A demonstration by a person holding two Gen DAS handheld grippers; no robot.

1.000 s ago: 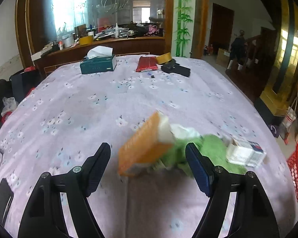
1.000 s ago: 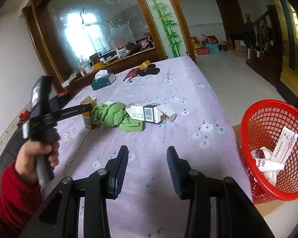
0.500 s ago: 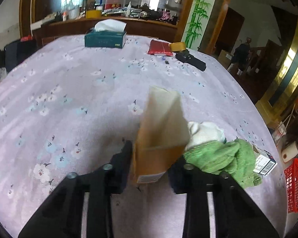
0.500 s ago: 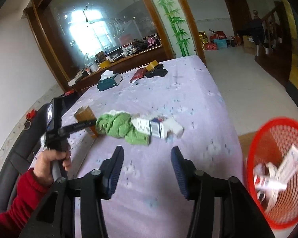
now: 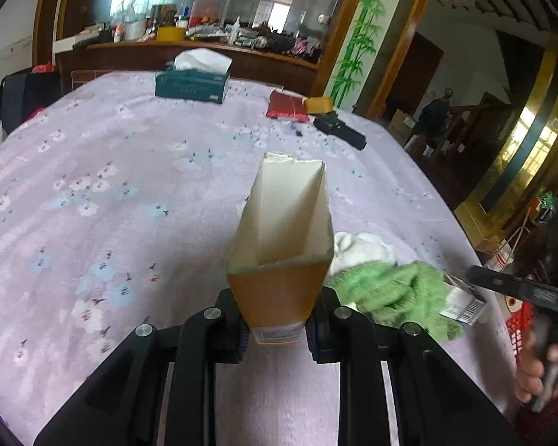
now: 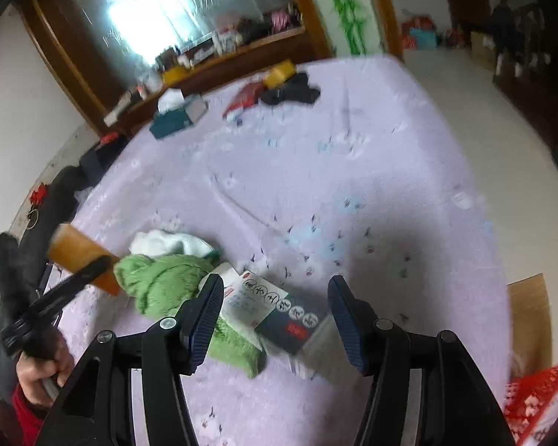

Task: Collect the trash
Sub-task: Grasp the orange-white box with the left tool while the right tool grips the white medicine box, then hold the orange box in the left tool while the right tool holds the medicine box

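Note:
My left gripper [image 5: 277, 325] is shut on an open orange carton [image 5: 282, 256] and holds it above the purple flowered tablecloth [image 5: 93, 171]; the carton's open white inside faces the camera. It also shows in the right wrist view [image 6: 82, 256], at the left. My right gripper [image 6: 275, 316] is open and hangs over a white and dark blue box [image 6: 279, 308] that lies flat next to a green cloth [image 6: 167, 282]. The box lies between its fingers. A white cloth [image 6: 163, 241] lies behind the green one.
A red mesh basket [image 6: 539, 390] stands on the floor at the right. At the far end of the table lie a teal tissue box [image 5: 191, 83], a red packet [image 5: 286, 106], a yellow tape roll [image 5: 318, 104] and a black object [image 5: 338, 130].
My left gripper closed on the orange carton and lifted it. My right gripper swung left from the basket side and down over the white and blue box.

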